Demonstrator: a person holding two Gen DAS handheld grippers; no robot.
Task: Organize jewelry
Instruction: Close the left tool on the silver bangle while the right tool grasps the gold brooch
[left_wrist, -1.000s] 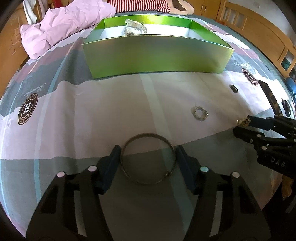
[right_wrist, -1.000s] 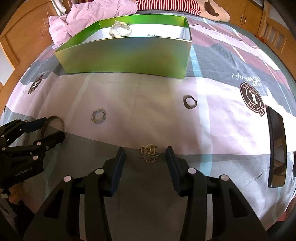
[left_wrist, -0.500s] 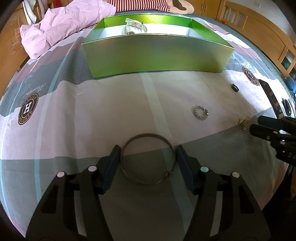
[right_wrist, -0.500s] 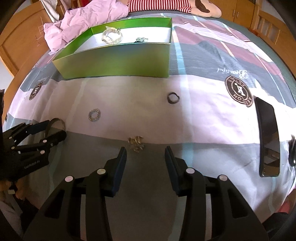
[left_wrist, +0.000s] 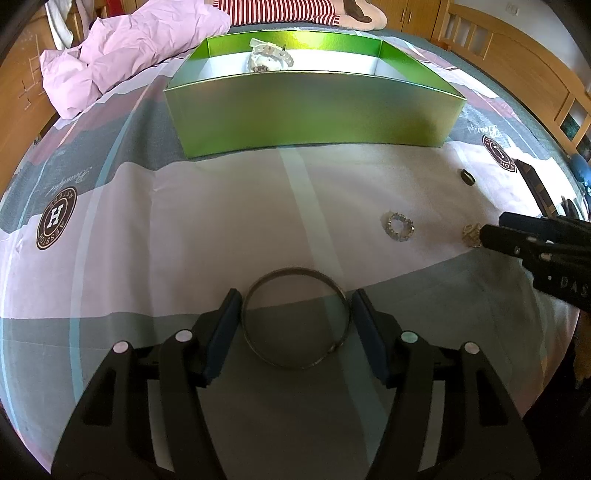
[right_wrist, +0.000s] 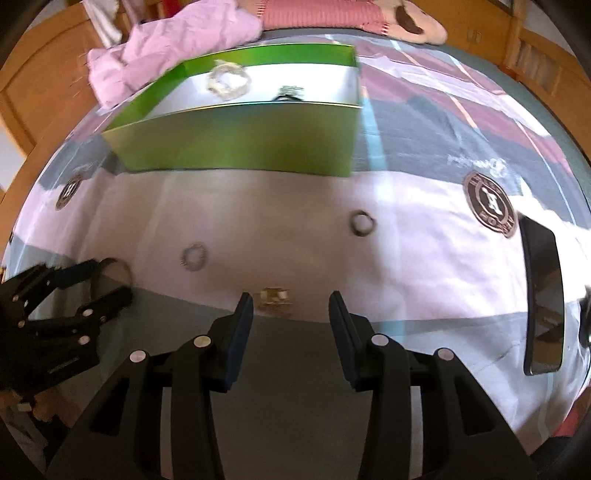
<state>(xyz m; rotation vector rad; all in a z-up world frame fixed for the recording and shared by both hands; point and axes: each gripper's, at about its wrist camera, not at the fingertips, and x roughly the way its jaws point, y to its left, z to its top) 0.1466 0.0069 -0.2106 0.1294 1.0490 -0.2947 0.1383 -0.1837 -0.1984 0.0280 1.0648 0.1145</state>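
A thin metal bangle (left_wrist: 295, 365) lies flat on the bedsheet between the fingers of my left gripper (left_wrist: 297, 295), which stands open with its pads close beside the bangle's rim. A small gold piece (right_wrist: 275, 297) lies on the sheet level with the fingertips of my open right gripper (right_wrist: 290, 295), nearer its left finger. In the left wrist view the gold piece (left_wrist: 471, 234) sits right at the right gripper (left_wrist: 495, 227). A silver beaded ring (left_wrist: 400, 229) and a dark ring (left_wrist: 467, 177) lie loose between them. The green box (left_wrist: 314, 110) behind holds a white bracelet (left_wrist: 269, 59).
A dark phone (right_wrist: 543, 299) lies at the right edge of the bed. A crumpled pink cloth (left_wrist: 129, 48) sits at the back left beside the box. Wooden bed rails frame the sides. The right wrist view is blurred.
My right gripper drew back from the gold piece, then came forward until the piece sits at its fingertips. The left gripper and the bangle have stayed put.
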